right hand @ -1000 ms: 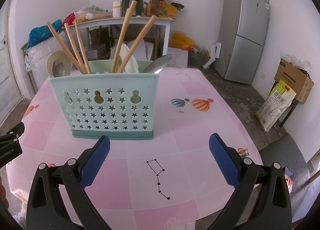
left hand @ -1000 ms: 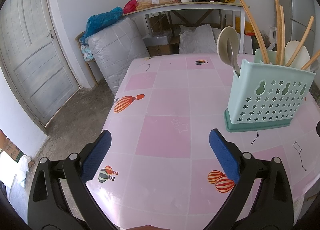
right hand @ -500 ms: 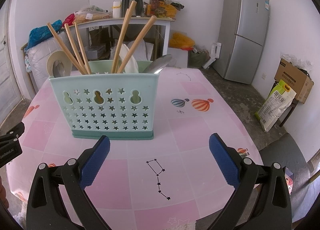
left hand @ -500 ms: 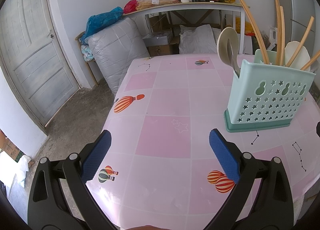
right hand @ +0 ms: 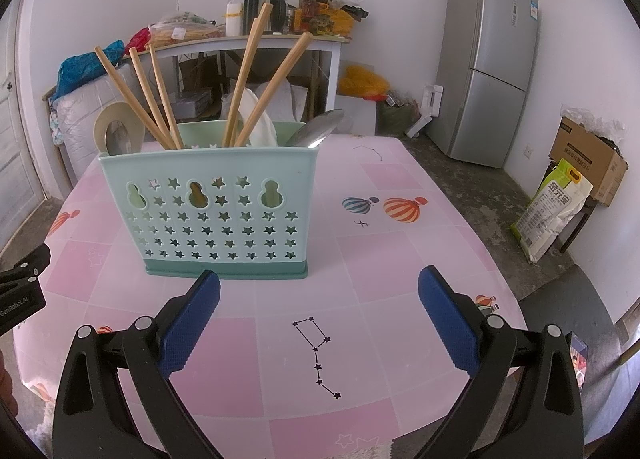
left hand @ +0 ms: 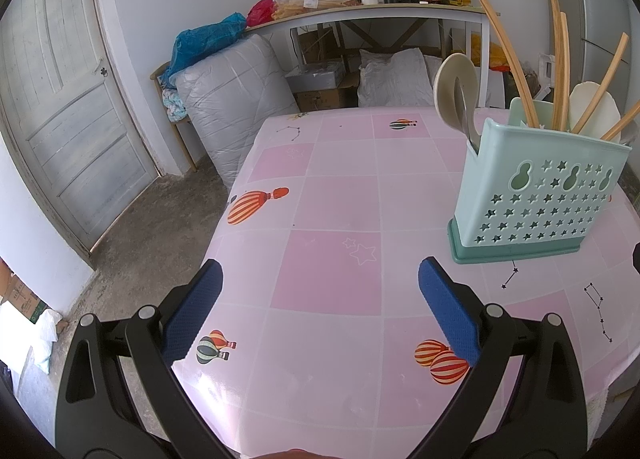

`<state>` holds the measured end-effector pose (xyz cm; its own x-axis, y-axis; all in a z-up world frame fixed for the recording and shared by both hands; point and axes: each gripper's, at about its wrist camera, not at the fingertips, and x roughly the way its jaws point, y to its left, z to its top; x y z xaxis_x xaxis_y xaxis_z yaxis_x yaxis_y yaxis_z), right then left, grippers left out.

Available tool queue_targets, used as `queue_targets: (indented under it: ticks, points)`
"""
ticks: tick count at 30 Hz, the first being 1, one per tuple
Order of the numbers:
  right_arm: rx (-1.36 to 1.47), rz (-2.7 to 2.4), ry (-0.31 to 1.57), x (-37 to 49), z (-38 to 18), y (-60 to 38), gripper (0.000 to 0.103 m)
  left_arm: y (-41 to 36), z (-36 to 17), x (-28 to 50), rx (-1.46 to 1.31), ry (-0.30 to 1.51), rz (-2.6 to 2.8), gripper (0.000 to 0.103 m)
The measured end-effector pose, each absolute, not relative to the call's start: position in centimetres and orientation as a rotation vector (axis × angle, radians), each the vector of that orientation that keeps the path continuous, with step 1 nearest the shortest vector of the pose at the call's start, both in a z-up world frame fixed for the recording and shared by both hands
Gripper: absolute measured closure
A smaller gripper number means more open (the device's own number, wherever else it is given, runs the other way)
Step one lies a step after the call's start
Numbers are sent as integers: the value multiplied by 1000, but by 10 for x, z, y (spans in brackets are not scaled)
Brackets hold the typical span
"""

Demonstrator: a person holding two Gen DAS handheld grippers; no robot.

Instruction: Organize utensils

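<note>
The left gripper (left hand: 320, 291) is spread wide and holds nothing, above the near edge of the pink surface (left hand: 340, 203). The right gripper (right hand: 319, 295) is spread wide too, empty, just in front of the green holder (right hand: 208, 211). The holder stands upright, with chopsticks (right hand: 244, 79) and spoons (right hand: 316, 133) in it. Only the left view shows the door (left hand: 68, 119). Only the right view shows the fridge (right hand: 486, 63).
</note>
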<state>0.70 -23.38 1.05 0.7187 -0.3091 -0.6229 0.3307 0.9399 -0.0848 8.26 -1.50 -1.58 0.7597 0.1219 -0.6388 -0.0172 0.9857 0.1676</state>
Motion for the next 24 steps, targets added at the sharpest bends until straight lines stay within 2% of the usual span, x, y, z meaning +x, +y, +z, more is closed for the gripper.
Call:
queue_targets:
  ticks: [24]
  points:
    - [34, -352, 682, 7, 10, -233, 7, -19, -21, 82, 153, 714, 64, 9]
